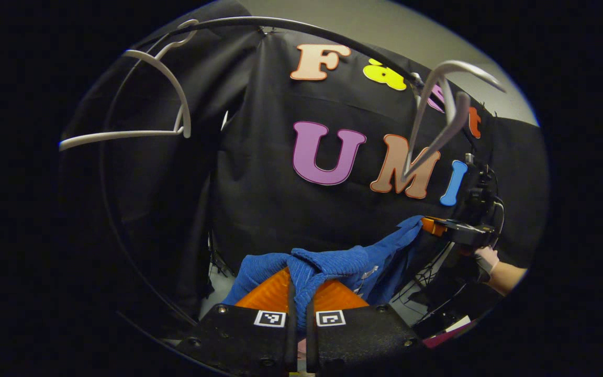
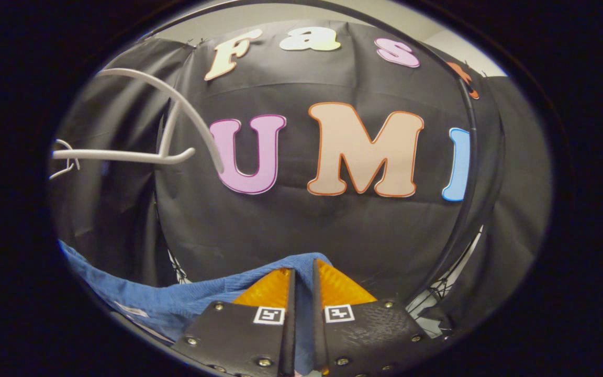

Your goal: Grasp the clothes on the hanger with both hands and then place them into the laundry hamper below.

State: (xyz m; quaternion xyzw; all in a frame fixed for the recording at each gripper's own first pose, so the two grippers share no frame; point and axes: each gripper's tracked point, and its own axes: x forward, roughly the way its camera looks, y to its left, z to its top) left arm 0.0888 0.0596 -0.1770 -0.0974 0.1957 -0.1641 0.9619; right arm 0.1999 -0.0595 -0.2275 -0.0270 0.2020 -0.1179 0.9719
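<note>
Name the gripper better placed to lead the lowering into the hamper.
Neither clearly: left gripper and right gripper both pinch the blue garment, already off the white hangers. Hamper unseen; lower both together.

Looking for anything I can read, and there's nothing legible. I see black-and-white coded squares (image 1: 270, 318) on the left gripper (image 1: 301, 283) and on the right gripper (image 2: 301, 275), patterns only, no letters or numbers. The pale tag (image 1: 369, 272) on the blue garment (image 1: 333, 262) is too small to read.

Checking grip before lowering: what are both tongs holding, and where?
Both hold the blue knit garment: left tongs pinch a bunched fold, right tongs its far edge, cloth stretched between them.
</note>
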